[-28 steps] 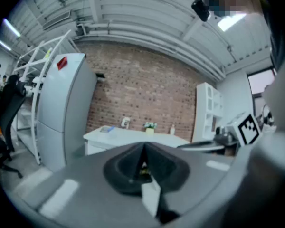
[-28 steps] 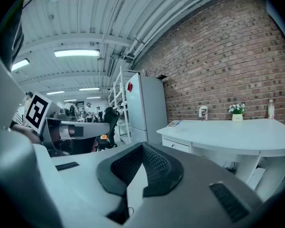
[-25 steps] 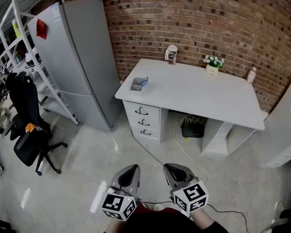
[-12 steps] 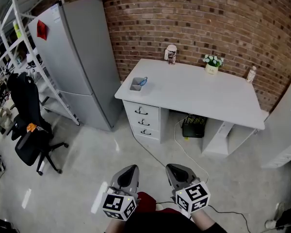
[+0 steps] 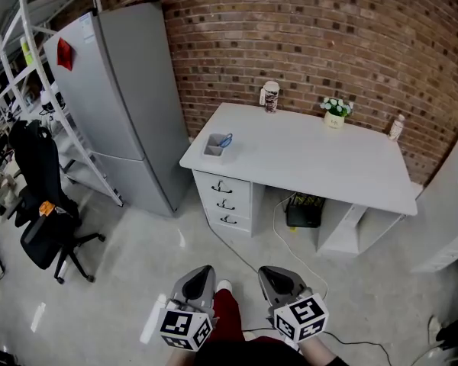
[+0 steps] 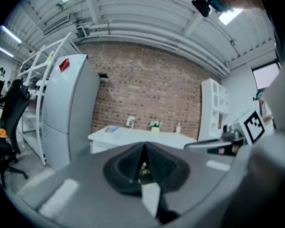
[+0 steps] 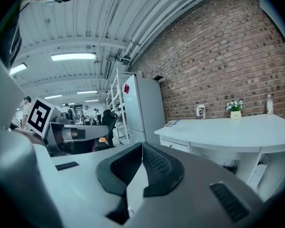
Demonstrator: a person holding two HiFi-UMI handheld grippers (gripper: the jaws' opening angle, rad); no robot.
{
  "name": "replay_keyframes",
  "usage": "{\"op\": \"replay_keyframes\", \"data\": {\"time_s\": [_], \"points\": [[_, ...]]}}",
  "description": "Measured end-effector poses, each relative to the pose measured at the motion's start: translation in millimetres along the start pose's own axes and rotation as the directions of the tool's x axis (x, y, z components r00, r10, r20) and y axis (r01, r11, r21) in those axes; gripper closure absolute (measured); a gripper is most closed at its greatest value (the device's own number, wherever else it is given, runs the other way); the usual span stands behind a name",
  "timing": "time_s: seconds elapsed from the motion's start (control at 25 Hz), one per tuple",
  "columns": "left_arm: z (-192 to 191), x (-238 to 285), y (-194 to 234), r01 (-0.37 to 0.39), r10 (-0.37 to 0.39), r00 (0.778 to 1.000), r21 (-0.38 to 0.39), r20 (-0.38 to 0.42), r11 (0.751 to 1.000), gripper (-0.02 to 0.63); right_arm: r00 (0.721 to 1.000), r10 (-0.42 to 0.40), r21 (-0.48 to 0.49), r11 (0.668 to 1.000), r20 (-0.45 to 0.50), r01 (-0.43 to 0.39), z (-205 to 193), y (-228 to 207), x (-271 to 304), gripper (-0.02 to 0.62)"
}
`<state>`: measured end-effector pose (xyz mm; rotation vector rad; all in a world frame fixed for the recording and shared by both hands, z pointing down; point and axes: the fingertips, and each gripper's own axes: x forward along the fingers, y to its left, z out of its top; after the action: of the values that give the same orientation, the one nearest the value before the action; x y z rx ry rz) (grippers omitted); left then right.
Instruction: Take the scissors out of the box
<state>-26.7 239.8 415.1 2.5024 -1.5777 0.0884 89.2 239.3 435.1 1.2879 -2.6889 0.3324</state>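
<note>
brick wall [image 5: 328, 29] | gry floor [image 5: 122, 280] | wht desk [image 5: 305, 151] | fridge [image 5: 114, 90] | blk chair [image 5: 42, 204]

Office-like workroom. Well ahead of the left claw [image 5: 203, 270] and right claw [image 5: 269, 271]: white tabletop [image 5: 313, 158] with drawers [image 5: 226, 199] against a brick wall [image 5: 328, 36]. Far left of the left claw: fridge [image 5: 130, 90], metal racks [image 7: 115, 109], swivel chair [image 5: 42, 219]. Underfoot, bare concrete floor [image 5: 137, 280]. Overhead, strip lights [image 7: 73, 56] on a ribbed ceiling [image 7: 85, 23].
</note>
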Motion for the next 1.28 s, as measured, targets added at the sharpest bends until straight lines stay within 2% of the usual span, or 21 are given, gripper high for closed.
{"op": "replay_keyframes", "data": {"time_s": [0.2, 0.52, 1.28], "points": [[3, 29, 15, 0.012, -0.012, 1.0, -0.009, -0.003, 1.0, 0.603, 1.0, -0.004, 0.004, 1.0, -0.019, 0.004, 1, -16, 26, 0.587], [9, 78, 64, 0.008, -0.008, 1.0, -0.009, -0.015, 1.0, 0.603, 0.999, 0.011, 0.006, 1.0, -0.04, -0.011, 13, -34, 95, 0.586], [35, 187, 164, 0.064, -0.065, 0.997, -0.012, -0.05, 0.998, 0.603, 0.997, -0.042, 0.016, 0.999, -0.071, 0.043, 47, -79, 227, 0.586]]}}
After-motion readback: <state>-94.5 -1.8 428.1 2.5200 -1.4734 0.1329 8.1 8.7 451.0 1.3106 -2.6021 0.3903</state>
